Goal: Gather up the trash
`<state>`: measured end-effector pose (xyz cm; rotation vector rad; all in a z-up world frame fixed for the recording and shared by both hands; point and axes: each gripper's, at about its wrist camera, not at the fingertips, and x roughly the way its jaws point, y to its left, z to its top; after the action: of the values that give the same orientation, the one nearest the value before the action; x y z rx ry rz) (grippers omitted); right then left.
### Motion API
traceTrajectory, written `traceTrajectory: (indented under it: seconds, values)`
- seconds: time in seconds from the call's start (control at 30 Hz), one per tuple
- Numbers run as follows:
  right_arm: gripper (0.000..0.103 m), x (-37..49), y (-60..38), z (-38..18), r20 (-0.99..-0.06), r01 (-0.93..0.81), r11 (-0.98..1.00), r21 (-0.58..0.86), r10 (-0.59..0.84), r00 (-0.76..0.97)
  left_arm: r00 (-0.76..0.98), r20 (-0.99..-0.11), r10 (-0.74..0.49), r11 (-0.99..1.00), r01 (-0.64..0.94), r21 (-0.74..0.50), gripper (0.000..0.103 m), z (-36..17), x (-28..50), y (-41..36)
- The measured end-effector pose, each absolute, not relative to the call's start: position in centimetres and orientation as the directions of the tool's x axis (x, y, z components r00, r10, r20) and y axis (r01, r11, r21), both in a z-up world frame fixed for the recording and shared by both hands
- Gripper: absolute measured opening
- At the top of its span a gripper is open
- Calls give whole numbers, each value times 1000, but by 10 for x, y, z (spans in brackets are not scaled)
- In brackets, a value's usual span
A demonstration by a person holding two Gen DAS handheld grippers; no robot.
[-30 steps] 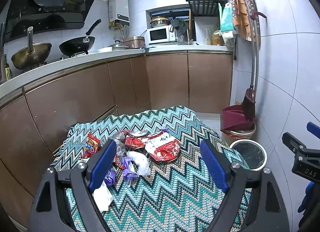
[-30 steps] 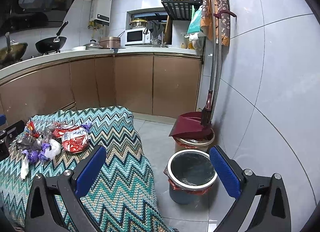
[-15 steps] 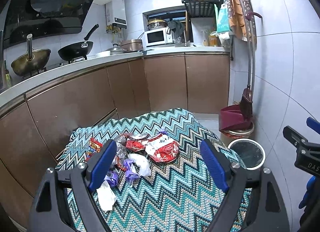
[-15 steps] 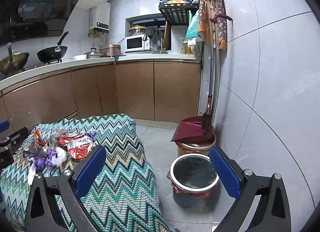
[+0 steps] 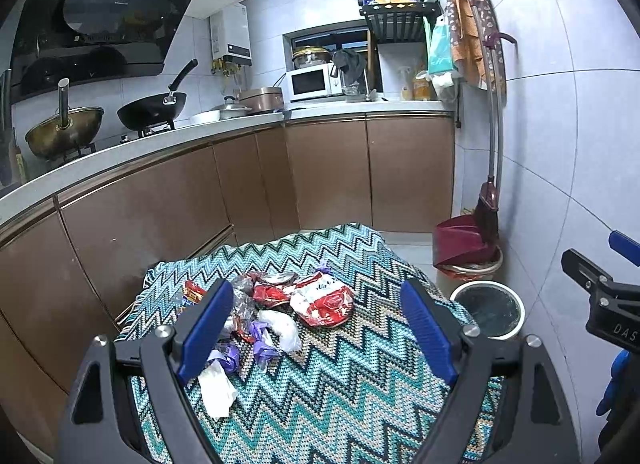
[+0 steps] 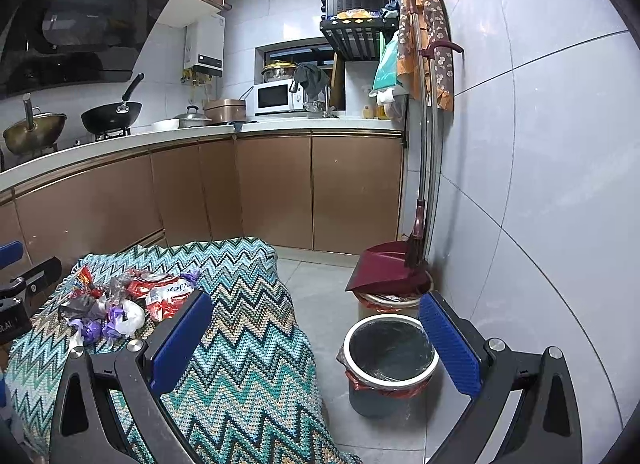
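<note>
A pile of trash lies on a table under a zigzag cloth: a red and white wrapper, a crumpled white tissue, purple wrappers and a small red packet. The pile also shows in the right wrist view. My left gripper is open and empty, held above the cloth just short of the pile. My right gripper is open and empty, above the table's right edge. A grey bin with a white rim and dark liner stands on the floor to the right.
A maroon dustpan and a broom sit on a second bin against the right tiled wall. Brown kitchen cabinets run behind and to the left of the table. Grey floor tiles lie between table and bins.
Both grippers have drawn back and risen a little, so the table, pile and bin sit lower and smaller in view. Both stay open and empty.
</note>
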<state>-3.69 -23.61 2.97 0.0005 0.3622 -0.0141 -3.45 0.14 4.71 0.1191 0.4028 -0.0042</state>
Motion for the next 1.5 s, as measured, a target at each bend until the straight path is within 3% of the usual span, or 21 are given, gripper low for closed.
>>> traceTrajectory:
  seconds: [1.1,1.5]
  values:
    - [103,-34,-245,32,-340,24,1000,15,-17,940,911,-411,-27,993,71,91,85,49,-32,1]
    - [103,14,-224,7,-429,-38,999,-6,32,903,862,-496,-109,991,135,17,85,10,8,15]
